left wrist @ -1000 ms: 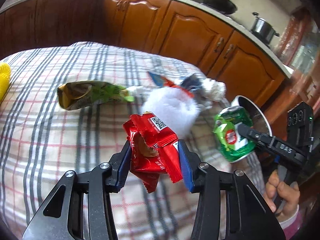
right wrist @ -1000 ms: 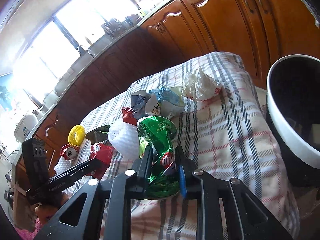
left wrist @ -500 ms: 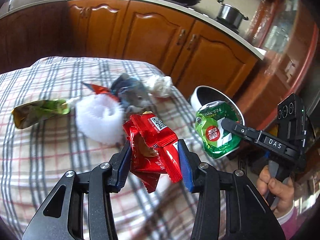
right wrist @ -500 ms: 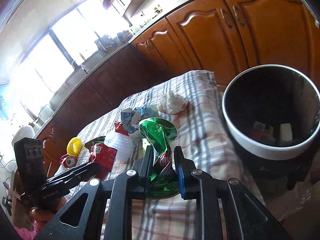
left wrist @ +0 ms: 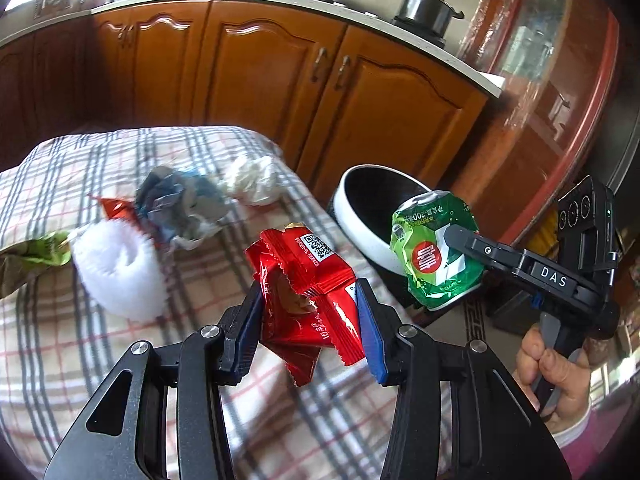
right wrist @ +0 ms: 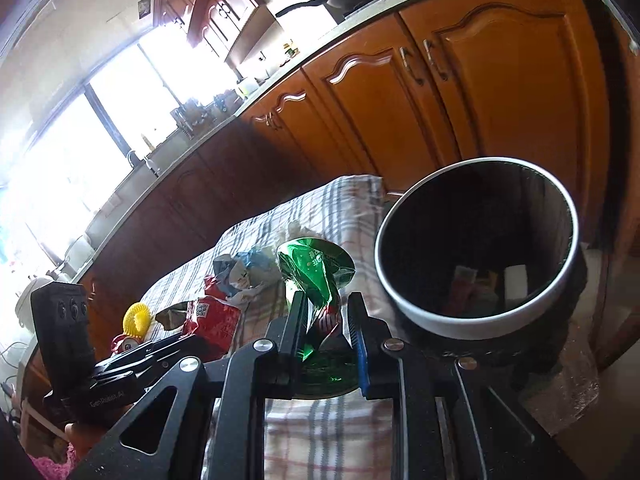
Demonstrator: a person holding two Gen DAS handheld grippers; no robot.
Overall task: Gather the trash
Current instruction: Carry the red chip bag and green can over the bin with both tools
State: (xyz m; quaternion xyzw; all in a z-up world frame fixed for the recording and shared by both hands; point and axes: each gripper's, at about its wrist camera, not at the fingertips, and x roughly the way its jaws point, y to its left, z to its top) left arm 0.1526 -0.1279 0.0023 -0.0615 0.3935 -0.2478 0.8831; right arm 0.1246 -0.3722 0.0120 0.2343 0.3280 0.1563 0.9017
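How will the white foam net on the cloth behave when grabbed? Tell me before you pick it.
The white foam net looks airy, so probably very light. Its mesh likely squashes under a gripper. It lies flat, so rolling seems unlikely.

Not much readable here tbh. The right tongs point(left wrist: 456, 240) have "DAS" in white on the black arm. The crushed green can point(left wrist: 434, 252) shows "200" in a line of small print I can't make out. The red wrapper point(left wrist: 308, 280) has a QR code. The left tongs' point(right wrist: 188, 332) body reads roughly "GenRobot.AI".
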